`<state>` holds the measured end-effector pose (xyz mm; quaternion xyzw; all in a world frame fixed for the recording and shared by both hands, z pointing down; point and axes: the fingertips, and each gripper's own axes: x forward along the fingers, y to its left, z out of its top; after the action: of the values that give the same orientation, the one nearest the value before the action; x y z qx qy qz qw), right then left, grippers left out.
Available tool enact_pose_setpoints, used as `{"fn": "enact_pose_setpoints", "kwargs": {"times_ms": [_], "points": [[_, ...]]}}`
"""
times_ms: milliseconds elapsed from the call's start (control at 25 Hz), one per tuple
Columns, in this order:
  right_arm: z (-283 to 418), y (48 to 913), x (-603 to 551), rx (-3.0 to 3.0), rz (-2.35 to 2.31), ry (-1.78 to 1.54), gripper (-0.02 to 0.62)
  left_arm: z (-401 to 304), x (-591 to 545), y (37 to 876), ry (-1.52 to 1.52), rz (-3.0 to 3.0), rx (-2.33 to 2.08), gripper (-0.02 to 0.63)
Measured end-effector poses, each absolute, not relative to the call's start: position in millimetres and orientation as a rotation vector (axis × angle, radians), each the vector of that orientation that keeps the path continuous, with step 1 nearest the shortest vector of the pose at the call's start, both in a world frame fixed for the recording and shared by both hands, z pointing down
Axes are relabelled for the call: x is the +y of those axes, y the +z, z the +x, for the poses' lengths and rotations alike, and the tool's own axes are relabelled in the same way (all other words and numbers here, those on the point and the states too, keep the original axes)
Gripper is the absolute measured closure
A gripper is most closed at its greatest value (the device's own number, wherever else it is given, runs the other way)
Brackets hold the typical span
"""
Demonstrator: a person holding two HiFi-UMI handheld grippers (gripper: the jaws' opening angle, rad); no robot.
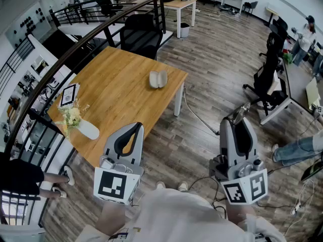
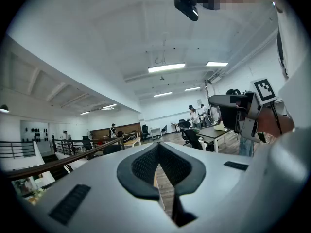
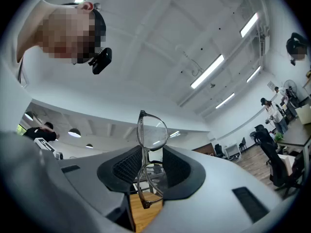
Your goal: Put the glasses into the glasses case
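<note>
A grey glasses case [image 1: 158,78] lies open near the far right edge of the wooden table [image 1: 116,100]. My right gripper [image 1: 240,121] hovers over the floor to the right of the table, tilted upward. It is shut on a pair of thin-framed glasses [image 3: 151,135], which stand upright between its pads, one lens above the tips and one down between the jaws. In the head view the glasses [image 1: 241,113] show as a small glint at the tips. My left gripper [image 1: 135,127] hangs level at the table's near edge, its pads [image 2: 146,161] meeting at the tip with nothing between them.
A white vase with yellow flowers [image 1: 81,125] and a framed card [image 1: 68,95] stand at the table's left side. A black office chair [image 1: 141,34] sits behind the table and a dark railing [image 1: 75,52] runs along its left. Cables [image 1: 199,117] cross the wooden floor.
</note>
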<state>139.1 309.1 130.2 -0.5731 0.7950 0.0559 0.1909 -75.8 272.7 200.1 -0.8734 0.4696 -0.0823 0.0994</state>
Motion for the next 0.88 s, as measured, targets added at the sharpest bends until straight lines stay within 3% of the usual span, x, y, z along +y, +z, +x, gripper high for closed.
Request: {"fn": "enact_pose_setpoints", "kwargs": {"times_ms": [880], "points": [[201, 160, 310, 2.286, -1.597, 0.148, 0.44, -17, 281, 214, -0.271, -2.539, 1.424, 0.589]]}}
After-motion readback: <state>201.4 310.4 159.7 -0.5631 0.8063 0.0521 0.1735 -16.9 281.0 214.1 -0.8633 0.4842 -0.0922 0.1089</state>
